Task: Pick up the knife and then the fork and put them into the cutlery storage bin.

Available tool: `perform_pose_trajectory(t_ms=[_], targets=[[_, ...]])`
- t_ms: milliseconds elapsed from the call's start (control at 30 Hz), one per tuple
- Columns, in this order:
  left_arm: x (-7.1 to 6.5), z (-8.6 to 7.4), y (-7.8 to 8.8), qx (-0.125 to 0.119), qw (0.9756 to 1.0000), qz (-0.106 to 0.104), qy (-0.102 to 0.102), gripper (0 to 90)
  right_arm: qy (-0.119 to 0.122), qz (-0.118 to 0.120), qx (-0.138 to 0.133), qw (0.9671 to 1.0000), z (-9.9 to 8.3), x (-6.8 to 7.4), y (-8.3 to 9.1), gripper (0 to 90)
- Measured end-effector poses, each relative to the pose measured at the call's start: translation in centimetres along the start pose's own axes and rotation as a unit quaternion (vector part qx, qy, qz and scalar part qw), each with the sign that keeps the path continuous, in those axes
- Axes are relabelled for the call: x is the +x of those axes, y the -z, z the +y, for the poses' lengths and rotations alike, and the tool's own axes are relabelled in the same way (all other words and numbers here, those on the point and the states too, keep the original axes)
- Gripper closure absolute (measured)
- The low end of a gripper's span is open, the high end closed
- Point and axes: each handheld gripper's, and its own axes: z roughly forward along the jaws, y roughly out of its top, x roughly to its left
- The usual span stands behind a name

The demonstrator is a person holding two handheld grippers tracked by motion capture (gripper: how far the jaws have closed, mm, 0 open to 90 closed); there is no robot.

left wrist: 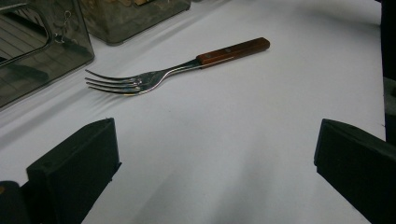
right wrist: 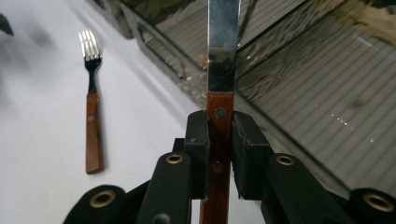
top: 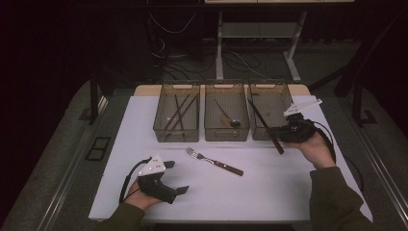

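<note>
Knife up in our right tongs (right wrist: 219, 135)!
We clamp the knife (right wrist: 223, 51) by its handle above the right bin (top: 284, 98); our left tongs (left wrist: 210, 154) gape, fork (left wrist: 177, 70) on the counter (top: 269, 187).

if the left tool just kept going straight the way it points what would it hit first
Most likely the fork: it lies on the white table ahead of the open left tool, nothing between them. It sits slightly left of centre, so depth and aim are uncertain.

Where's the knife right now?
In the high view the knife is at the right, clamped by its wooden handle in the right gripper, its blade slanting over the rightmost bin.
</note>
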Motion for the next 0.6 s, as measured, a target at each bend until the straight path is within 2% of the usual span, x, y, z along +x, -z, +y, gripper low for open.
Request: perform_pose_trajectory(t_ms=[200,433,600], targets=[[0.0,0.0,0.0,0.001,1.0,-0.002,-0.002,0.0,-0.013,-0.021,-0.015,0.9996,0.8,-1.6,1.2,77.7],[-0.1,0.0,0.0,0.0,1.0,-0.002,-0.002,0.0,-0.017,-0.05,-0.021,0.9984,2.8,-3.2,2.8,77.7],[-0.1,0.0,0.0,0.0,1.0,-0.002,-0.002,0.0,-0.021,-0.071,-0.018,0.9971,4.0,-4.4,2.9,77.6]])
